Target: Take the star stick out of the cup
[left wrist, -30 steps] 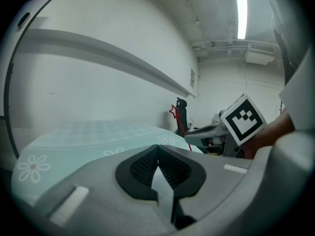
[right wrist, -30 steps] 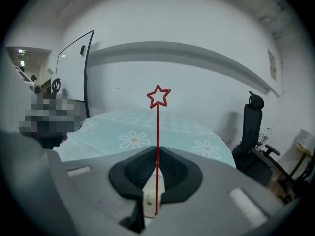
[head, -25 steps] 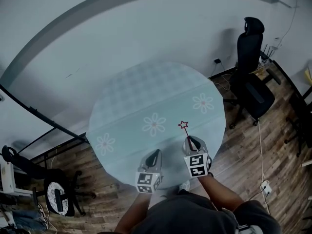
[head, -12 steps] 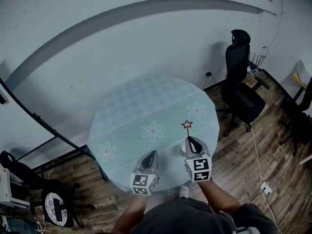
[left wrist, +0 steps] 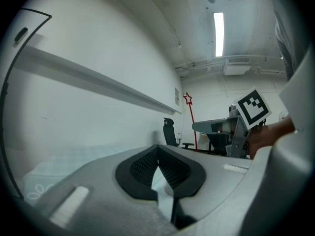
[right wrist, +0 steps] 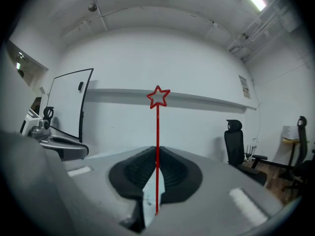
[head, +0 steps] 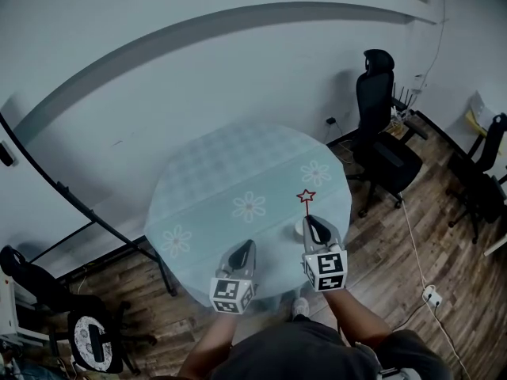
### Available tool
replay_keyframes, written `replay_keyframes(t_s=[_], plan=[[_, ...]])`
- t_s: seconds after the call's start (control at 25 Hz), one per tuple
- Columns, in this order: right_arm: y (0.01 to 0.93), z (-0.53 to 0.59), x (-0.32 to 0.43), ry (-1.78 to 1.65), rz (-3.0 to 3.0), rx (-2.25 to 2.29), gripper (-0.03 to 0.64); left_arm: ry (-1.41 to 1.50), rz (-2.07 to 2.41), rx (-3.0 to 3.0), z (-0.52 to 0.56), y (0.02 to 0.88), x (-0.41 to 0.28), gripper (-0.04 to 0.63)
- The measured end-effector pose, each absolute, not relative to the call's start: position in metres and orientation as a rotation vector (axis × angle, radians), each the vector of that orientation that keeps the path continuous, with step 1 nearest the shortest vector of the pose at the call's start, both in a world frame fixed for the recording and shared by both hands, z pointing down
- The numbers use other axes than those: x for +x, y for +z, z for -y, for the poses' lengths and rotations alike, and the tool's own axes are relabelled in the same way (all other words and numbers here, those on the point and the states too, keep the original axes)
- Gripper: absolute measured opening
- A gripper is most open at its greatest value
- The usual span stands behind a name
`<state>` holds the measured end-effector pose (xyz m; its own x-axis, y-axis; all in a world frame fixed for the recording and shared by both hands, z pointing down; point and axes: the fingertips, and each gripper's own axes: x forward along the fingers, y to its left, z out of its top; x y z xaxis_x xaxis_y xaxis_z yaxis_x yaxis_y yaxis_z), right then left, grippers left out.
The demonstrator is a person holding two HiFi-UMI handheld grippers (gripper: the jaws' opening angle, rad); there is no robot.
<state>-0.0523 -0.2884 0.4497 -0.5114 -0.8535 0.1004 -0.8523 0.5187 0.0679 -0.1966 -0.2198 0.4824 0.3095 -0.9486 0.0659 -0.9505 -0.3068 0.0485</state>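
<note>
The red star stick (head: pixel 306 197) stands upright over the round table's near right part, and my right gripper (head: pixel 310 222) is shut on its thin stem. In the right gripper view the stem (right wrist: pixel 157 132) runs straight up between the pads to the star outline. A small white cup (head: pixel 299 228) peeks out just left of that gripper, mostly hidden by it. My left gripper (head: pixel 247 246) hovers over the near edge to the left, shut, with nothing in it (left wrist: pixel 158 149). The left gripper view also shows the star stick (left wrist: pixel 188 100) and my right gripper (left wrist: pixel 216 128).
The round table (head: pixel 214 172) wears a pale cloth printed with flowers. A black office chair (head: pixel 380 133) stands beyond its right side, another chair (head: pixel 487 157) at far right, and a third (head: pixel 87 335) at lower left. A cable and plug (head: pixel 430 295) lie on the wood floor.
The head view has shifted, so the table sits a little lower and further right. Both grippers keep their places over the near edge; the right one still holds the stick upright.
</note>
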Motion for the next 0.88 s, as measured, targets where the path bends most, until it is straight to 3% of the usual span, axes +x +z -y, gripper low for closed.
replay_keyframes(t_s=[0.88], plan=[[0.450, 0.235, -0.043, -0.024, 2.601, 1.556, 0.020, 0.005, 1.730, 2.528, 0.183, 0.487, -0.191, 0.005]])
